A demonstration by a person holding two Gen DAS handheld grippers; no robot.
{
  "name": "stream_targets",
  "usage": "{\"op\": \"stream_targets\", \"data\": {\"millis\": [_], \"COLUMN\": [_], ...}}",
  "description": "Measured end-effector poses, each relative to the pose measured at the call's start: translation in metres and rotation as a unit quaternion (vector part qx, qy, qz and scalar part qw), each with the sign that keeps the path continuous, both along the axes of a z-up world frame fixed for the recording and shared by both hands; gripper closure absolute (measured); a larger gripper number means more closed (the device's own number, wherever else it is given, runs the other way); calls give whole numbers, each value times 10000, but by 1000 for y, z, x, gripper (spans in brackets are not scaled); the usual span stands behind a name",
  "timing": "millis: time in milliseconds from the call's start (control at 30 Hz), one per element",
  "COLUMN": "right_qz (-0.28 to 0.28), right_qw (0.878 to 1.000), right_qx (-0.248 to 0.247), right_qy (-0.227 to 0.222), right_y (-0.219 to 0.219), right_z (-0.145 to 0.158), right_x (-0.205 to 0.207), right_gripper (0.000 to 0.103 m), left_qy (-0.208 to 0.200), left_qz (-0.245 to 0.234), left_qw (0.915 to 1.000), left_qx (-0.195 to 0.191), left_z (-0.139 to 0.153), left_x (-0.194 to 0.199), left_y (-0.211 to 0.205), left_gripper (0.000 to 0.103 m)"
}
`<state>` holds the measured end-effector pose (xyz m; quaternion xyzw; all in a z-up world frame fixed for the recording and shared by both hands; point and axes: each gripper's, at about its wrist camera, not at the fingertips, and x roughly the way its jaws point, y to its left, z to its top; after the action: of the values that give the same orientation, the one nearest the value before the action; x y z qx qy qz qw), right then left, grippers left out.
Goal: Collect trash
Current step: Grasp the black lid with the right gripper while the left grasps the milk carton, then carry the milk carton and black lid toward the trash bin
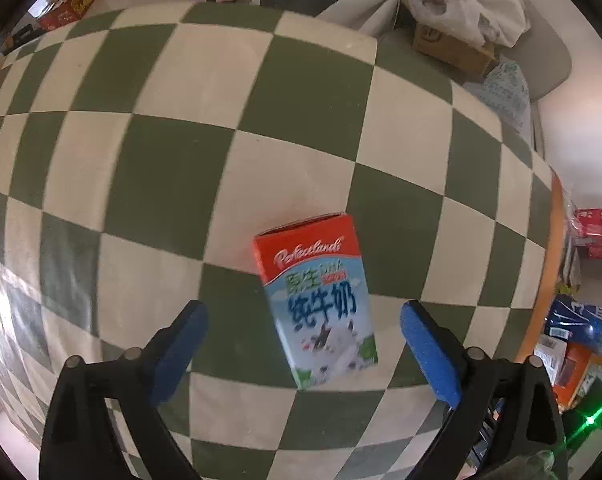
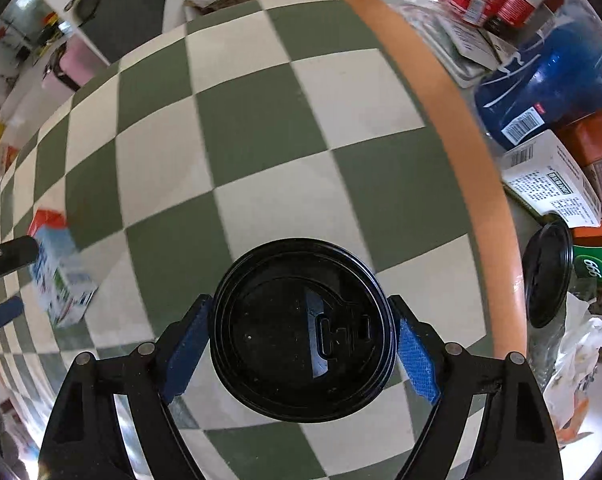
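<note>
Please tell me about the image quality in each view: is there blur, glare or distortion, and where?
Left wrist view: strong fisheye bulge bends the checked cloth; the milk carton is fairly sharp; bright glare at the left edge, green flare bottom right. Right wrist view: same bulge; the black lid is sharp with small highlights; the carton at the left edge and the clutter top right are smeared.

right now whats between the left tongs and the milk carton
Nothing: in the left wrist view the milk carton lies between the open left tongs, only bare checkered tablecloth either side.
</note>
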<state>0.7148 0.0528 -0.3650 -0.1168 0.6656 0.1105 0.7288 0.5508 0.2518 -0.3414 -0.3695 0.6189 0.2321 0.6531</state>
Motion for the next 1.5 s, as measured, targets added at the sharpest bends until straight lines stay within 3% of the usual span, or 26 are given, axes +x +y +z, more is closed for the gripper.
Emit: {"op": "stream_targets", "data": {"millis": [67, 200, 267, 367, 767, 933, 1167, 1500], "right_qz": [-34, -15, 17, 56, 137, 203, 450, 775], "right_qw": [10000, 10000, 10000, 9999, 9995, 9988, 9960, 9885], "right_qx": [28, 55, 67, 82, 278, 418, 686, 1100], "right_qy": [23, 52, 69, 67, -93, -183, -365, -690], "right_y": [1, 4, 0, 3, -25, -34, -46, -75], "right_z": [-1, -1, -5, -6, 22, 40, 81, 133], "right_x": [6, 13, 18, 19, -18, -39, -109, -282], "right_gripper": [16, 16, 16, 16, 16, 16, 16, 16], "left_qy": [13, 50, 43, 18, -213, -462, -808, -1274], "left_qz": [14, -44, -116, -303, -952, -884, -802, -822], "left_qw": [10000, 10000, 9999, 9994, 9864, 9828, 9754, 9694], "left_qx": [-55, -54, 43, 148, 1322, 1556, 1889, 1933], "left_z": [-4, -9, -8, -6, 42, 71, 107, 137], "left_x": [3, 7, 7, 7, -43, -88, -162, -368], "left_y": [-1, -5, -7, -11, -36, -41, -62, -106], "left_gripper": [8, 33, 50, 51, 52, 52, 52, 52]}}
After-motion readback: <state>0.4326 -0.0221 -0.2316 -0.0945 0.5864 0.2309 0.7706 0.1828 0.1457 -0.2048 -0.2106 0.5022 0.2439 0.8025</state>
